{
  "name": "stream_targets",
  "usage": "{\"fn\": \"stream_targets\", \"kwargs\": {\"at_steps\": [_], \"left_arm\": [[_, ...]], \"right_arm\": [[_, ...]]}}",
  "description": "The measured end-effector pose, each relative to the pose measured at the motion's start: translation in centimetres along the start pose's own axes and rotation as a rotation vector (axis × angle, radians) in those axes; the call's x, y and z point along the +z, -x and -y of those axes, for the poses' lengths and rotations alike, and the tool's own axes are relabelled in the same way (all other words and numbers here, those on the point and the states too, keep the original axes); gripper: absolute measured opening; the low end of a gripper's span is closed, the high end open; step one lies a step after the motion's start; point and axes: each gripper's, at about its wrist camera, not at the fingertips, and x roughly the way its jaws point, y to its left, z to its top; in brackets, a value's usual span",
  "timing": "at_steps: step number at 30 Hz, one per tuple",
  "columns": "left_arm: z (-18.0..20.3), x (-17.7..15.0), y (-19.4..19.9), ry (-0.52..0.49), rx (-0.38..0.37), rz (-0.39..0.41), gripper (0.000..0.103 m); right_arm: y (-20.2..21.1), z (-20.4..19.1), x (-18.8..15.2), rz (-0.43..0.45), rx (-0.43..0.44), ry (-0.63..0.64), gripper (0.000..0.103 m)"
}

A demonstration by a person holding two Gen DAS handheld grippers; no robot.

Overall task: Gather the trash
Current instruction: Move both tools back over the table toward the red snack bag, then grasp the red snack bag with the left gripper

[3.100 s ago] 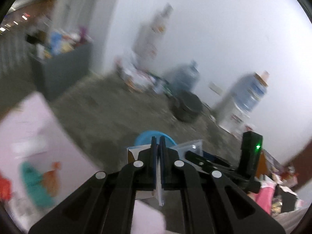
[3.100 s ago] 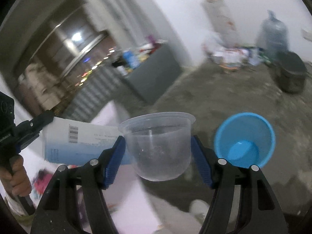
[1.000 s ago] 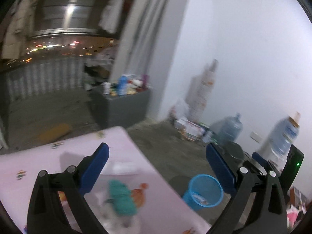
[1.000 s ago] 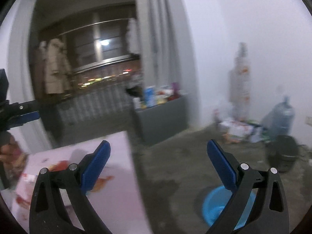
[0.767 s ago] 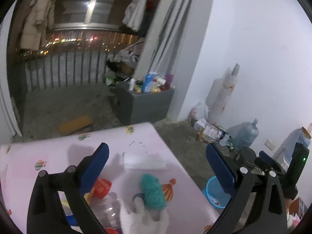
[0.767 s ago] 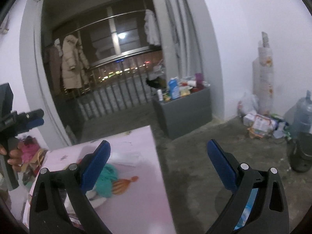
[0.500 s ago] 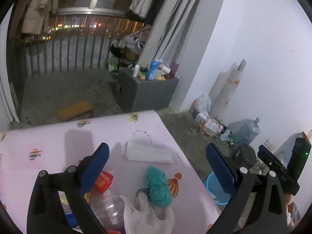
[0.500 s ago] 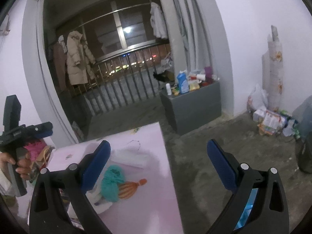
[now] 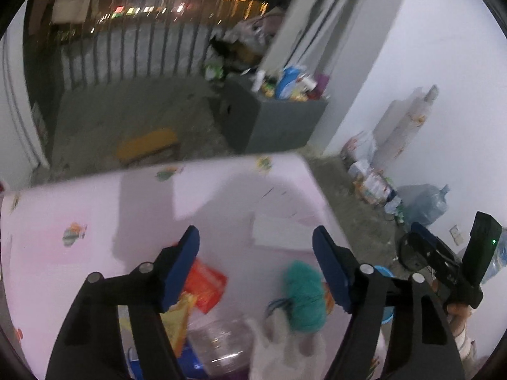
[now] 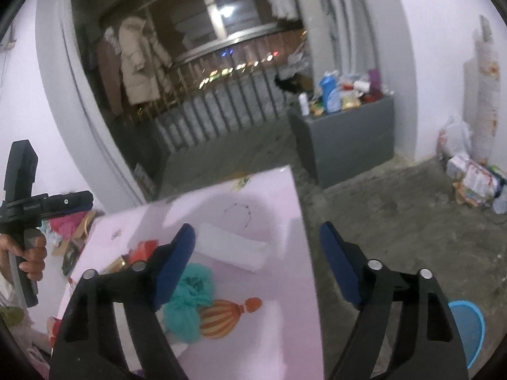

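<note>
Trash lies on a pink table [image 9: 95,209]: a teal cloth ball [image 9: 305,297], a white tissue pack [image 9: 279,234], a red wrapper [image 9: 206,285], a clear plastic bottle [image 9: 221,348] and a white bag [image 9: 285,348]. My left gripper [image 9: 256,262] hangs above this pile, its jaws closing with nothing between them. My right gripper [image 10: 258,262] is over the table's right edge, above the tissue pack [image 10: 234,247] and right of the teal cloth [image 10: 190,297]; its jaws are also closing on nothing. A blue bin [image 10: 469,329] stands on the floor to the right.
A grey cabinet [image 10: 345,139] with bottles on top stands beyond the table. Bags and a water jug [image 9: 424,202] line the white wall. A balcony railing [image 10: 221,107] is behind. A hand [image 10: 28,253] holds the left gripper's handle at the left.
Earlier the left gripper held a flat carton and the right a clear cup over the blue bin; both are now empty. Both have swung down over the table, and their jaws have narrowed.
</note>
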Motion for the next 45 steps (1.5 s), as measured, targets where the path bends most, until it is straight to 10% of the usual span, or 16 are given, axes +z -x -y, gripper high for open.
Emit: {"fn": "stream_targets", "kwargs": {"at_steps": [18,31,41,45], "left_arm": [[-7.9,-0.9,-13.0,0.173,0.059,-0.444,0.064],[-6.9,-1.4,-14.8,0.092,0.073,-0.455,0.038],[-5.3,-1.0,-14.0,0.026,0.074,-0.394,0.024],[-4.5,-0.5,-13.0,-0.005,0.071,-0.346,0.024]], "right_arm": [[-9.2,0.2,-1.2,-0.214,0.013,0.014,0.071],[-11.9,-0.4,-2.8,-0.302,-0.04,0.087,0.058],[-11.8,0.1,-2.4,-0.311,-0.072,0.064,0.006],[-11.3,0.3,-2.3,-0.296,-0.058,0.034,0.001]]}}
